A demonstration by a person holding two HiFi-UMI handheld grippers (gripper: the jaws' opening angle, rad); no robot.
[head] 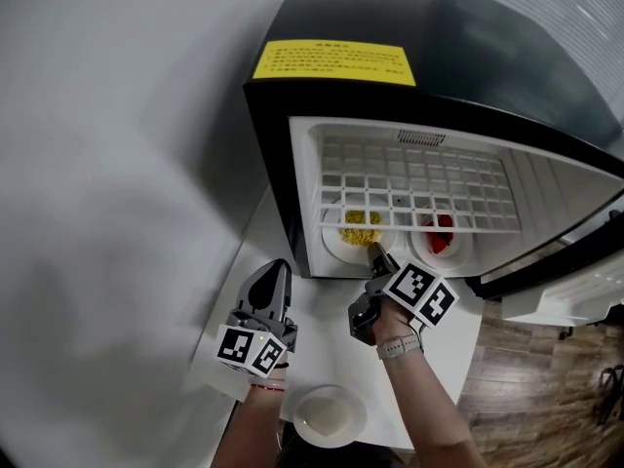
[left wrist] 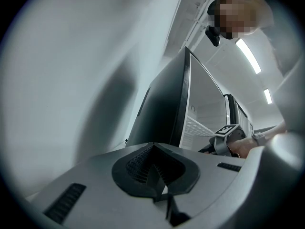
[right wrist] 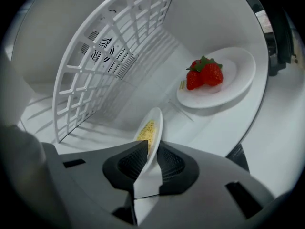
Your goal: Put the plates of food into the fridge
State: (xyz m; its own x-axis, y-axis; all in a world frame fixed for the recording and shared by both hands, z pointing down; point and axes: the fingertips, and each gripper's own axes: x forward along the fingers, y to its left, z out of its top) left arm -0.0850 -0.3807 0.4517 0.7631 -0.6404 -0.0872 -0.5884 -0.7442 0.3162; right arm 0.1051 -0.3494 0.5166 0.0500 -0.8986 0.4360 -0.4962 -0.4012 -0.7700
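White plate of yellow food (right wrist: 149, 130) is resting low in the fridge (head: 302, 164), rim pinched in my right gripper's (right wrist: 151, 151) narrow jaws. Pulling back carelessly, I am risking dragging it, spilling food, or bumping the strawberry plate (right wrist: 233, 89). My left gripper (left wrist: 155, 168) is idling, jaws together, empty.

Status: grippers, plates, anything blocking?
Left gripper shut, empty. Right gripper on yellow-food plate rim, inside fridge. Strawberry plate in; third plate outside. Nothing blocking.
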